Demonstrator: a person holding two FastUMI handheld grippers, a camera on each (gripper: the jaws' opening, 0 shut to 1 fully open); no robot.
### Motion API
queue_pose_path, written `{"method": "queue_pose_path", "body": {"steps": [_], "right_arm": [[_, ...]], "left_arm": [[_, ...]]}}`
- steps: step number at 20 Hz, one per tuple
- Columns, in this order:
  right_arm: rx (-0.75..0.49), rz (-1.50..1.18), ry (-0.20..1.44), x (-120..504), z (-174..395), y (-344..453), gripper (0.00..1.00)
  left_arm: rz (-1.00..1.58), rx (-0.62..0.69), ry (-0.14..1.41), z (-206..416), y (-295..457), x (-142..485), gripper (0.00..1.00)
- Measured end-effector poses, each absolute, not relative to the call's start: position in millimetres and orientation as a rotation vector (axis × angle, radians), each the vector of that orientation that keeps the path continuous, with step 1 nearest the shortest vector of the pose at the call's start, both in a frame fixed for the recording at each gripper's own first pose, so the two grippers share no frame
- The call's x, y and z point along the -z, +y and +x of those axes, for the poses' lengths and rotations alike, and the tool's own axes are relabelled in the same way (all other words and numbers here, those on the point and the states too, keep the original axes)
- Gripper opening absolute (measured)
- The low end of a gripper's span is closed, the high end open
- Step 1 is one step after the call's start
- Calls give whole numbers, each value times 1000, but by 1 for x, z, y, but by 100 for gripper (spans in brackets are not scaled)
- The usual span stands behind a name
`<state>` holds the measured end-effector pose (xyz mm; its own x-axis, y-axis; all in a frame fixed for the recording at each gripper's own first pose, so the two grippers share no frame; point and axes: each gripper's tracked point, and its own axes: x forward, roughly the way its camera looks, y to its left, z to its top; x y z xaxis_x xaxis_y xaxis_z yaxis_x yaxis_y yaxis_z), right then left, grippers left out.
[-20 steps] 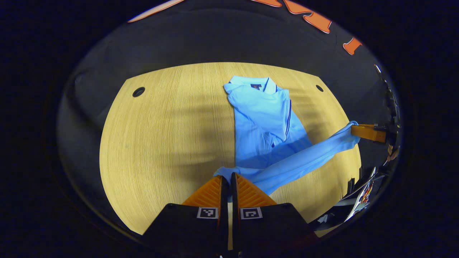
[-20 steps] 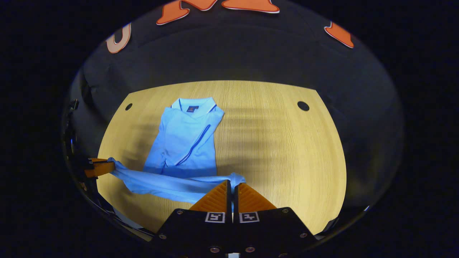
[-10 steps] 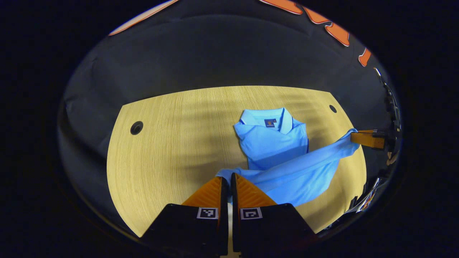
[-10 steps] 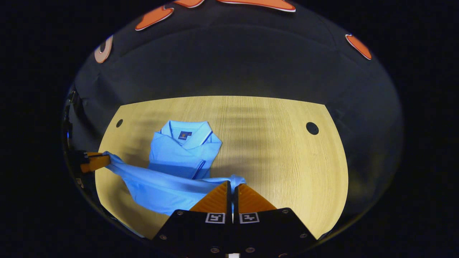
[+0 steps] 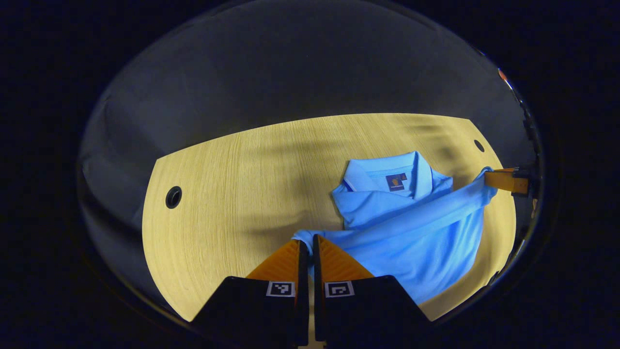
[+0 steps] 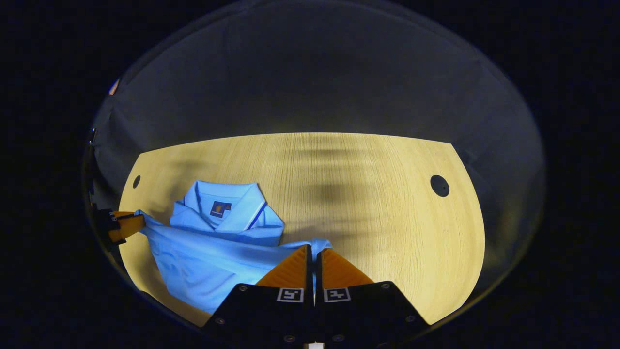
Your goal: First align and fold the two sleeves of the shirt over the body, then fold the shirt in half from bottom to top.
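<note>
Wooden tabletop [image 5: 232, 194] is carrying the shirt [image 5: 411, 242]; left tool [image 5: 306, 240] and right tool [image 6: 314, 249] are each clenching its raised hem ahead.

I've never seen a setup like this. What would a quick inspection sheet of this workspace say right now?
Surface: light wooden table with round holes, streaked by shadows.
Job's things: light blue polo shirt, collar up, bottom hem lifted and stretched across the body just short of the collar.
Clutter: nothing seen.
Grippers: left gripper shut on one hem corner; right gripper shut on the other.
Cables: nothing seen.
Surroundings: dark cloth wall behind the table.
</note>
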<state>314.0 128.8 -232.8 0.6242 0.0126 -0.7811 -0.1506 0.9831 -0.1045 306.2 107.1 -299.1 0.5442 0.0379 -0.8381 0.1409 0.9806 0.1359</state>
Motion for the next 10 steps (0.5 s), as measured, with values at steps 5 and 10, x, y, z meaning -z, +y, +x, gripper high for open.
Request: {"method": "queue_pose_path", "body": {"steps": [5, 10], "right_arm": [[-90, -221, 856, 238, 320, 129, 10], [-120, -144, 861, 223, 294, 140, 63]], "left_arm": [[188, 38, 928, 320, 110, 299, 14], [146, -3, 819, 320, 112, 269, 84]]}}
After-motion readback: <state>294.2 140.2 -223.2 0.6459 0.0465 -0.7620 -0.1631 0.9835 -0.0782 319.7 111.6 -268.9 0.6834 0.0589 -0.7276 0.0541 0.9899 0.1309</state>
